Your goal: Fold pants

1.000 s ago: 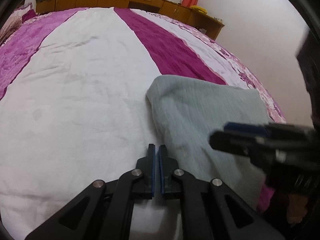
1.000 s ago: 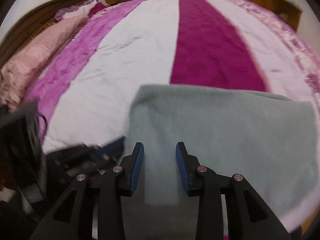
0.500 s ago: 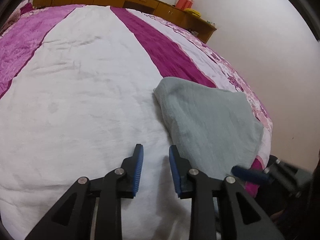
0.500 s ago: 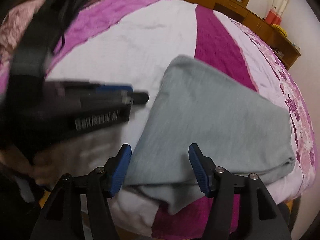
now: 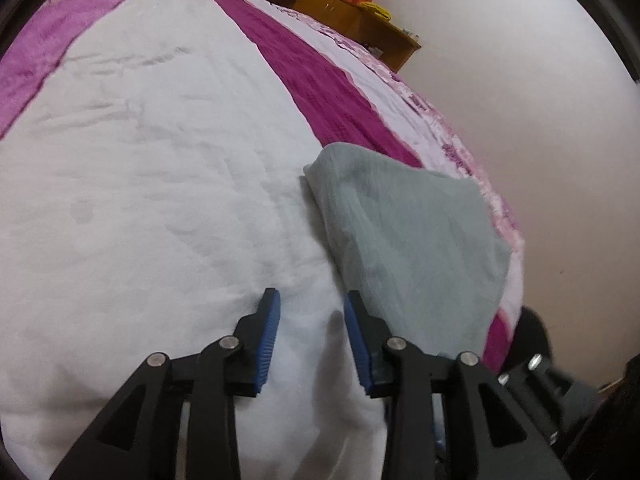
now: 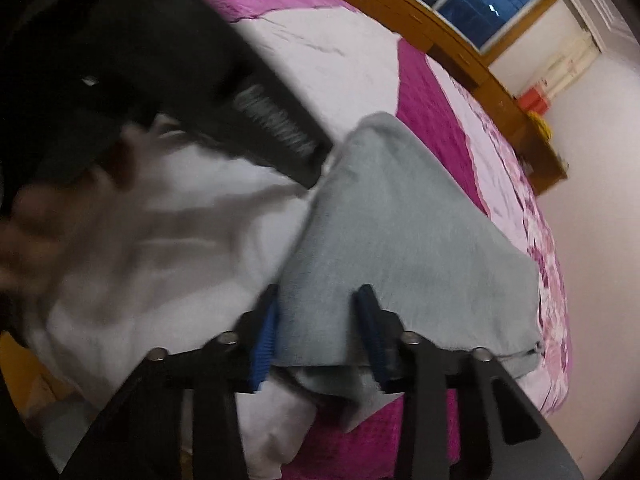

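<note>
The grey pants [image 5: 404, 248] lie folded into a flat packet near the right edge of the bed [image 5: 160, 184], which has a white and magenta cover. My left gripper [image 5: 310, 310] is just left of the packet. Its jaws are opening, with only white cover between them. In the right wrist view, my right gripper [image 6: 318, 300] straddles the near edge of the pants [image 6: 400, 240]. Its jaws are closing with grey cloth between the blue pads, and the fold there still lies flat. The left gripper [image 6: 312, 160] shows blurred and dark at that packet's far left corner.
A white wall [image 5: 540, 120] runs close along the bed's right side. Wooden cabinets [image 5: 348, 12] with orange and yellow items line the far end below a dark window [image 6: 472, 4]. A person's blurred hand [image 6: 36, 236] is at the left. The bed's near edge [image 6: 360, 432] drops away below the pants.
The left jaws went from shut to apart. The right gripper swung and rolled from over the packet's middle down to its near edge, spread its jaws wide, then narrowed them around the cloth.
</note>
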The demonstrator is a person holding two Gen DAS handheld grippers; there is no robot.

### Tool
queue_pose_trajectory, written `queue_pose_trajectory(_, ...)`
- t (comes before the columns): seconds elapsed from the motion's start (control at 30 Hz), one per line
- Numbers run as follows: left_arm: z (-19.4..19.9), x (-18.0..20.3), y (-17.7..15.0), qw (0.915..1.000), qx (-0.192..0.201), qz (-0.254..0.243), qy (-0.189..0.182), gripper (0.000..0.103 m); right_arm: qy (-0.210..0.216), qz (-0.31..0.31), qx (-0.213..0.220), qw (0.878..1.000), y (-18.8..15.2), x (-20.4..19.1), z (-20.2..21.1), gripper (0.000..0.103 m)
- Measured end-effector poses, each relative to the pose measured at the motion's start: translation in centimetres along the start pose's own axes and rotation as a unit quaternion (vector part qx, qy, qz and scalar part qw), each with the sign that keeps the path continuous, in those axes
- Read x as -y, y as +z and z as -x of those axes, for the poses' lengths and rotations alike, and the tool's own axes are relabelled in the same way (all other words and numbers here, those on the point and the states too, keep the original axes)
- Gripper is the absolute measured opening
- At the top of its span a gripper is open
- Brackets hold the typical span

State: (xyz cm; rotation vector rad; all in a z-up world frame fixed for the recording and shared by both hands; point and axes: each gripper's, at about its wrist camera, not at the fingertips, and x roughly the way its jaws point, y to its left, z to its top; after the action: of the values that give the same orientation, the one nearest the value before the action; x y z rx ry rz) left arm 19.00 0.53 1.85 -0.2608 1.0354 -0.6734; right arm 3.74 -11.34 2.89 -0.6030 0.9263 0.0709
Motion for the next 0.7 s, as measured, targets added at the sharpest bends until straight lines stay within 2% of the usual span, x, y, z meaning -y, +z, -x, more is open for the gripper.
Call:
queue_pose_trajectory(0.03,0.0,-0.1,0.2,0.9999,0.000,0.006,-0.014,0.046,-0.003,0.010,0.008,1.000,-0.2,-0.1,0.1,0.021)
queue_pose_trajectory(0.13,-0.4,0.1,0.8,0.9982,-0.001,0.010,-0.059,0.056,0.001,0.002,0.021,1.000,-0.5,0.3,0.2,0.014)
queue_pose_trajectory(0.2,-0.9,0.3,1.0,0.9962,-0.007,0.008,-0.087,0.058,0.008,-0.008,0.024,1.000,-0.6,0.6,0.3,0.012)
queue_pose_trajectory(0.3,-1.7,0.2,1.4,0.9948,-0.010,0.019,-0.099,0.059,0.012,-0.008,0.029,0.999,-0.6,0.7,0.3,0.012)
queue_pose_trajectory(0.37,-1.8,-0.3,1.7,0.9927,0.002,0.039,-0.114,0.055,0.014,-0.007,0.032,0.999,-0.8,0.7,0.3,0.012)
queue_pose_trajectory(0.43,-2.0,-1.0,1.8,0.9892,0.010,0.072,-0.127,0.045,0.020,-0.010,0.033,0.999,-0.8,0.6,0.4,0.012)
queue_pose_trajectory(0.47,-2.4,-1.2,1.9,0.9880,0.007,0.083,-0.130,0.044,0.022,-0.012,0.033,0.999,-0.9,0.4,0.5,0.012)
queue_pose_trajectory(0.53,-2.9,-1.6,2.1,0.9872,0.001,0.097,-0.126,0.033,0.027,-0.016,0.034,0.999,-0.9,0.6,0.5,0.012)
queue_pose_trajectory(0.7,-4.5,-1.6,2.8,0.9803,-0.019,0.120,-0.155,0.014,0.046,-0.034,0.033,0.998,-0.7,2.1,0.3,0.010)
